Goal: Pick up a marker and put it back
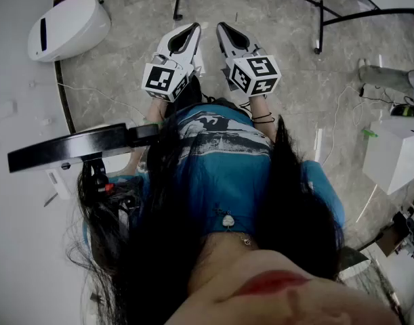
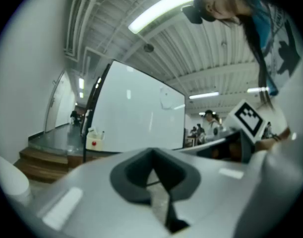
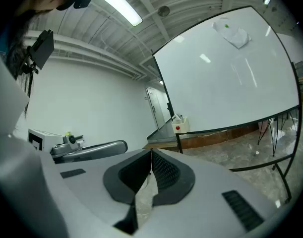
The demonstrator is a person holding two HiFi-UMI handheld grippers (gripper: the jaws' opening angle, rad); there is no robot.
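Big whiteboard point(image 3: 225, 78) up front. Left claw point(image 2: 152, 155) and right claw point(image 3: 151, 155) are both pinched fully closed with nothing in them. There's a small white box point(image 3: 178, 125) on the whiteboard's ledge, too tiny to tell if a marker's inside.

Tools side by side: left tool point(image 1: 192, 31), right tool point(image 1: 223, 29); whiteboard point(image 3: 225, 78) ahead.
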